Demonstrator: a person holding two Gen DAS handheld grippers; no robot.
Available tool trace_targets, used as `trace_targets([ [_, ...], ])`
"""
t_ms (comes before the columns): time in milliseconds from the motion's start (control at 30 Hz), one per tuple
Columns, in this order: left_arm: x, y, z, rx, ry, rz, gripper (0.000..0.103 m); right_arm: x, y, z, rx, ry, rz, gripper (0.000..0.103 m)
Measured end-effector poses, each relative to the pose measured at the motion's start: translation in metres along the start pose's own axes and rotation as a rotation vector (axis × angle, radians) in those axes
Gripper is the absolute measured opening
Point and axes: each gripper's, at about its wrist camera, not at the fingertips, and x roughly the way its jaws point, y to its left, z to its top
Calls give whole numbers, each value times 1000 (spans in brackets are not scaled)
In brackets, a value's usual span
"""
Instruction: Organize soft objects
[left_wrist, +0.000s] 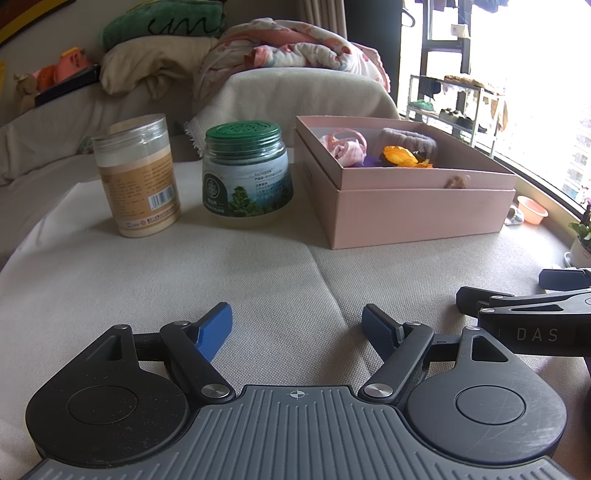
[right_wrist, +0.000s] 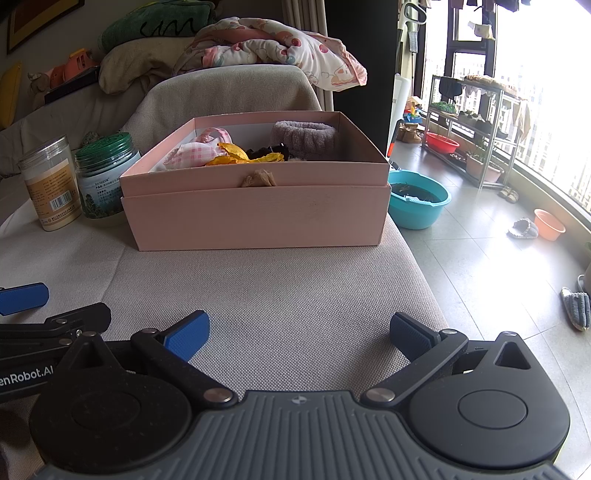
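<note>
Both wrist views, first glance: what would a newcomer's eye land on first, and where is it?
The open pink box dominates, standing on the beige cushion ahead of both grippers, with a grey fuzzy band, an orange fabric piece and a pink checked cloth inside. To its left stand a green-lidded jar and a clear tan-labelled jar. The left gripper and the right gripper hang open and empty.

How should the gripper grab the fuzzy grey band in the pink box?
Come from above, since the pink box walls block every side. The grey band sits in the far right corner, looped with a thick, soft rim. Pinch the near part of that rim, one finger inside the loop and one outside. It should squash easily.
</note>
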Motion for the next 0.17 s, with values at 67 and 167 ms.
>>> trace_targets([
  [67, 0, 0, 0, 0, 0, 0, 82, -1, 0, -1, 0, 0, 0, 103],
  [167, 0, 0, 0, -1, 0, 1, 83, 0, 0, 0, 0, 0, 0, 103],
])
